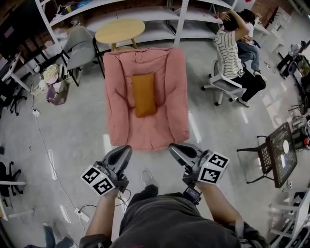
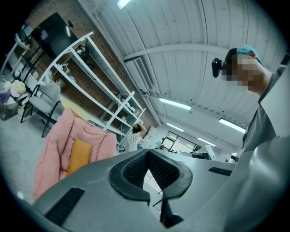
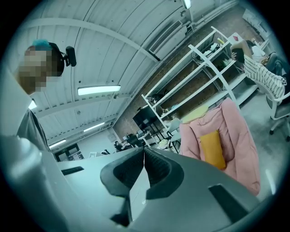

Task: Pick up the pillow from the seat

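Pink seat [image 1: 170, 97] with pillow [image 1: 144, 94], well beyond left tool [image 1: 126, 150] and right tool [image 1: 174, 148]

Grey concrete floor [image 1: 63, 126], white shelving [image 1: 160, 14] along the back, round wooden table [image 1: 119, 30], strip lights [image 2: 174, 104] overhead.

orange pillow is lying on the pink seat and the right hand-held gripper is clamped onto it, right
Not quite. The orange pillow lies on the pink seat, but the right hand-held gripper is not on it: its jaws are shut on nothing, short of the seat, as the head view shows.
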Tool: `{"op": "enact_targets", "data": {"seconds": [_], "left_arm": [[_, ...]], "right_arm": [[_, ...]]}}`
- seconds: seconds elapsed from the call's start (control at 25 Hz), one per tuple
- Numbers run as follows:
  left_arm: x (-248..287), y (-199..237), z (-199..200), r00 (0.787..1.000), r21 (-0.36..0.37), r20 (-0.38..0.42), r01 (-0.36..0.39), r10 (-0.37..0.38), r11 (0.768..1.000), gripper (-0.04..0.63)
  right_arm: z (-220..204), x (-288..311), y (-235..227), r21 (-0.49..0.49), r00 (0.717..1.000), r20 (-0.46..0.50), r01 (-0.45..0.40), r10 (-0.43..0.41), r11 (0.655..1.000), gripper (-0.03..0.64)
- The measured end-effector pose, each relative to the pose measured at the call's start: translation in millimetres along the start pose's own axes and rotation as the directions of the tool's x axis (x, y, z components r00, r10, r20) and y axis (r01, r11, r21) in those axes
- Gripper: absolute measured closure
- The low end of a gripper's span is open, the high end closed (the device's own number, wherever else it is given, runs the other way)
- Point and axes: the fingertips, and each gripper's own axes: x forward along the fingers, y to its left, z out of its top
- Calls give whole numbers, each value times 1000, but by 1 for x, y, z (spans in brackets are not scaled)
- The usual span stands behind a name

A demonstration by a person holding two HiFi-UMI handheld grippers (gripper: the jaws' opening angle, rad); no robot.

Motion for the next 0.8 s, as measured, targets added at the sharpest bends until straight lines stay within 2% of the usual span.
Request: {"op": "enact_targets", "data": {"seconds": [0.48, 0.8], "left_arm": [[17, 73, 48, 999, -2, -14, 37, -37, 999, 584], [34, 109, 56, 999, -25, -16, 33, -33, 999, 584]], "right_arm": [[27, 85, -32, -9, 999, -1, 36, -36, 999, 601], [41, 121, -68, -13, 999, -17, 44, -45, 999, 601]]}}
